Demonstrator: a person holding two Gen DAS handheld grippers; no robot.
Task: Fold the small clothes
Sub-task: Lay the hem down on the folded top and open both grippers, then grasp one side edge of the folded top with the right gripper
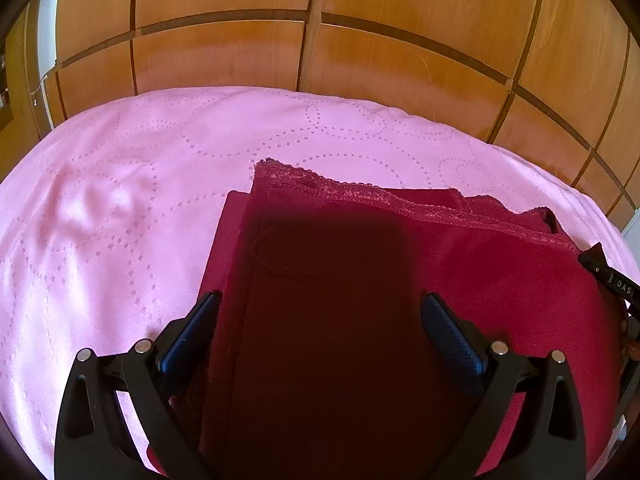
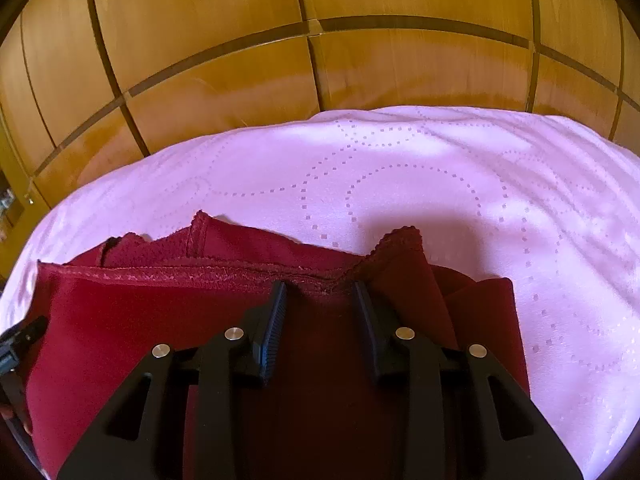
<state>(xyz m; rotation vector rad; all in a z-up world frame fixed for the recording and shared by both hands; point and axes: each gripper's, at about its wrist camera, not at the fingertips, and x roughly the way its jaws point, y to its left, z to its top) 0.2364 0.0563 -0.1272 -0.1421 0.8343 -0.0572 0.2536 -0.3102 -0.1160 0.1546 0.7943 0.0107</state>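
Garment (image 1: 460,248): in the left wrist view we see a dark red piece of clothing, folded in layers, lying flat on a pink bedspread (image 1: 120,200) with a dotted circle pattern. A lace-trimmed hem runs along its far edge. The left gripper (image 1: 320,304) hangs over the garment with its fingers (image 1: 448,332) spread wide; nothing sits between the pads, and the cloth lies below them. At the right edge of this view we see part of the right gripper. Wooden wardrobe doors (image 1: 224,52) stand behind the bed.

In the right wrist view we see the same garment (image 2: 120,320) from its other end, with the stitched hem across the frame. The right gripper (image 2: 320,292) has its fingers (image 2: 276,320) set narrow at that hem, where the cloth rises in a small fold between them. We cannot tell whether the pads press on it. One lace corner stands up just beyond the fingers. The bedspread (image 2: 480,200) fills the area beyond.
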